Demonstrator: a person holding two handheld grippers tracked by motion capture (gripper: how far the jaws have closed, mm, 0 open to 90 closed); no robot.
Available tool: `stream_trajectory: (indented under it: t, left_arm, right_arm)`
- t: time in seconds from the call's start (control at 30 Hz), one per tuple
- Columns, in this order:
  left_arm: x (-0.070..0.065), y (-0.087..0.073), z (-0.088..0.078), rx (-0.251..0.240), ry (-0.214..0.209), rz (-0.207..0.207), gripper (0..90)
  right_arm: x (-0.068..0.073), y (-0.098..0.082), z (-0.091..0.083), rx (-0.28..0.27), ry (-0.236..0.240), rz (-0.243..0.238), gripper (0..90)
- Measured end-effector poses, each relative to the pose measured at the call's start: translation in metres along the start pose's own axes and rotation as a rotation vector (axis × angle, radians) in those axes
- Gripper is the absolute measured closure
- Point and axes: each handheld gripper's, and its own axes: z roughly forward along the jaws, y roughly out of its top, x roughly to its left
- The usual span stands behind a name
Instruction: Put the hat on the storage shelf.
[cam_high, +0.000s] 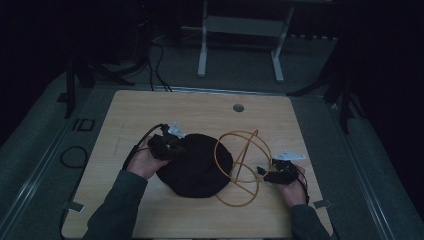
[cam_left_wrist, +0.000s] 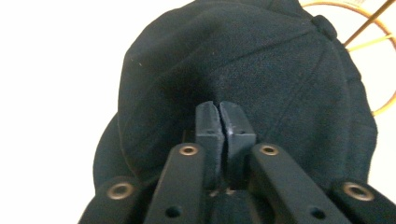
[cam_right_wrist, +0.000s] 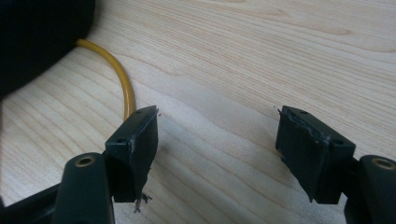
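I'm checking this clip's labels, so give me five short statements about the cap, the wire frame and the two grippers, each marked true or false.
1. A black cap lies on the wooden table. True.
2. The left gripper has its jaws spread wide. False: the pads stand together, right at the cap's cloth; whether they pinch it cannot be told.
3. The right gripper has its jaws apart with bare table between them. True.
4. The yellow wire frame lies at the table's far edge, clear of the cap. False: it sits beside the cap, on the right gripper's side, and part of it runs under the cap's edge.
5. The right gripper clamps the cap. False: it holds nothing.
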Motion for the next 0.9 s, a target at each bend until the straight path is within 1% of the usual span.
stream_trajectory:
  t: [0.03, 0.07, 0.1, 0.13, 0.17, 0.2, 0.23, 0.27, 0.33, 0.37, 0.4, 0.43, 0.47, 0.5, 0.57, 0.63, 0.67, 0.73, 0.8, 0.83, 0.9]
  left_arm:
    - [0.001, 0.0, 0.0, -0.004, 0.0, 0.003, 78.8]
    - [0.002, 0.0, 0.002, -0.018, 0.012, 0.0, 71.1]
    - [0.004, 0.001, 0.003, -0.019, 0.014, 0.005, 56.9]
    - [0.005, 0.001, 0.004, -0.022, 0.015, 0.001, 56.9]
    - [0.007, 0.002, 0.007, -0.02, 0.018, -0.001, 49.2]
    - [0.008, 0.003, 0.009, -0.017, 0.01, 0.001, 40.9]
    - [0.008, 0.004, 0.011, -0.022, -0.005, 0.007, 37.5]
    - [0.009, 0.005, 0.013, -0.022, -0.012, 0.013, 28.8]
    - [0.008, 0.007, 0.016, -0.029, -0.051, 0.034, 27.9]
    - [0.008, 0.01, 0.019, -0.029, -0.064, 0.051, 24.6]
    - [0.008, 0.011, 0.02, -0.028, -0.08, 0.061, 24.6]
    - [0.008, 0.011, 0.02, -0.028, -0.08, 0.061, 24.0]
    - [0.01, 0.013, 0.025, -0.022, -0.112, 0.087, 24.0]
    - [0.012, 0.014, 0.027, -0.014, -0.126, 0.096, 22.8]
    - [0.017, 0.016, 0.033, -0.01, -0.15, 0.099, 22.2]
    - [0.017, 0.016, 0.033, -0.01, -0.15, 0.099, 22.2]
    - [0.019, 0.016, 0.035, -0.001, -0.164, 0.108, 22.2]
    - [0.022, 0.015, 0.038, 0.014, -0.177, 0.109, 23.2]
    - [0.022, 0.014, 0.041, 0.027, -0.179, 0.109, 25.4]
    - [0.022, 0.013, 0.041, 0.035, -0.185, 0.114, 27.8]
    - [0.02, 0.012, 0.042, 0.041, -0.176, 0.126, 38.0]
  right_arm:
    - [0.0, 0.0, 0.0, 0.0, 0.0, 0.0, 29.4]
    - [0.0, 0.0, 0.0, 0.0, 0.0, 0.0, 29.4]
    - [0.0, 0.0, 0.0, 0.0, 0.001, 0.003, 29.4]
    - [0.0, 0.0, 0.0, 0.0, 0.001, 0.003, 29.4]
    - [0.0, 0.0, 0.0, 0.0, 0.001, 0.002, 29.4]
    - [0.0, 0.0, 0.0, 0.0, 0.002, 0.001, 29.4]
    - [0.0, 0.0, 0.0, 0.0, 0.002, 0.0, 29.4]
    - [0.0, 0.0, 0.0, 0.0, 0.002, 0.001, 29.4]
    - [0.0, 0.0, 0.0, 0.0, 0.002, 0.001, 29.4]
    - [0.0, 0.0, 0.0, 0.0, 0.002, 0.001, 29.4]
    - [0.0, 0.0, 0.0, 0.0, 0.002, 0.001, 29.4]
    - [0.0, 0.0, 0.0, 0.0, 0.002, 0.001, 29.4]
    - [0.0, 0.0, 0.0, 0.0, 0.002, 0.001, 29.4]
    - [-0.001, 0.0, 0.0, 0.0, 0.003, 0.002, 29.4]
    - [-0.001, 0.0, 0.0, -0.001, 0.006, 0.004, 29.0]
    - [-0.001, 0.0, 0.0, -0.001, 0.006, 0.004, 29.0]
    - [-0.001, 0.0, 0.0, -0.001, 0.006, 0.004, 29.0]
    - [-0.001, 0.0, 0.0, -0.003, 0.009, 0.008, 29.0]
    - [-0.001, 0.0, 0.0, -0.004, 0.01, 0.009, 29.0]
    - [-0.001, 0.0, 0.0, -0.004, 0.009, 0.008, 29.0]
    - [-0.001, 0.0, 0.0, -0.003, 0.008, 0.006, 29.0]
